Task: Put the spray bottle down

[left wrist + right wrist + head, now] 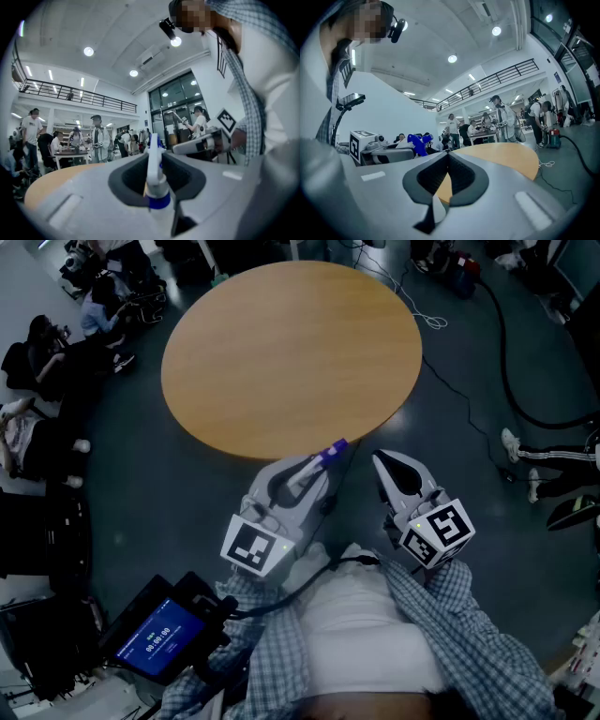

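Note:
My left gripper [314, 472] is shut on a spray bottle [330, 454] with a white body and a blue nozzle that pokes out past the jaw tips, just short of the near edge of the round wooden table [291, 352]. In the left gripper view the spray bottle's white neck with a blue collar [157, 190] stands between the jaws of the left gripper [153, 157]. My right gripper [382, 463] is beside it, shut and empty. The right gripper view shows the right gripper [447, 157] with its jaws met at the tip and the blue nozzle [417, 143] to the left.
The table [501, 159] top is bare. A white cable [427, 310] and a thick black cable [511, 381] lie on the floor at the right. People sit at the far left [42, 343]. A device with a blue screen [155, 643] hangs at lower left.

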The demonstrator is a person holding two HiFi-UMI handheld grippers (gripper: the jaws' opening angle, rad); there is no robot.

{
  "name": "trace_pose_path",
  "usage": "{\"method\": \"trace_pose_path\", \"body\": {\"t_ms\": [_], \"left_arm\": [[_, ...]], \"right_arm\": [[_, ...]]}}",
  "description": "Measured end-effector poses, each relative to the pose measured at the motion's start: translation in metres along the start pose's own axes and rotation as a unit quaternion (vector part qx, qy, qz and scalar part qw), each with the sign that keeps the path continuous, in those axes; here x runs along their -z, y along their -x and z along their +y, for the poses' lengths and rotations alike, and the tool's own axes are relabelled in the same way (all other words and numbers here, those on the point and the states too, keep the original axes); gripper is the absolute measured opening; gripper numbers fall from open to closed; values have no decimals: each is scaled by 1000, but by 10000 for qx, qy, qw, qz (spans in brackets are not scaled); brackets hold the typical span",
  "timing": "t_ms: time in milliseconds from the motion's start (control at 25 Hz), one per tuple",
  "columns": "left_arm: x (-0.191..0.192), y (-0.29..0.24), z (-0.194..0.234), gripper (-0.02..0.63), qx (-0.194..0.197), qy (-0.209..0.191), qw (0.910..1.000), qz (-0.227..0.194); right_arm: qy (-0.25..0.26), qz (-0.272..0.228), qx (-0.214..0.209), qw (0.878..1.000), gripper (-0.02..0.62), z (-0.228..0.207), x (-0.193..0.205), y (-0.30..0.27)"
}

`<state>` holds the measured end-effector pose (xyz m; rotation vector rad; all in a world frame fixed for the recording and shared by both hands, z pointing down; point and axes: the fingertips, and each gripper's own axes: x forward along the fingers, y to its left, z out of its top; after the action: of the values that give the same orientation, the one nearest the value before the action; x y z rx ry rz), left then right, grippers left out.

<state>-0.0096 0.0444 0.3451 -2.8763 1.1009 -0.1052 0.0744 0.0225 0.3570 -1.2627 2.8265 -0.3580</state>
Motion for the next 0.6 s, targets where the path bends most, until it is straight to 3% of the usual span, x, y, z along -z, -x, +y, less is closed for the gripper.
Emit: {"method": "trace_pose_path", "body": {"t_ms": [600], "left_arm": [[-1,1,3,84,-99,-24,9999,66]], "right_arm": [[-76,8,-41,10000,2,-3,0,-1]]}}
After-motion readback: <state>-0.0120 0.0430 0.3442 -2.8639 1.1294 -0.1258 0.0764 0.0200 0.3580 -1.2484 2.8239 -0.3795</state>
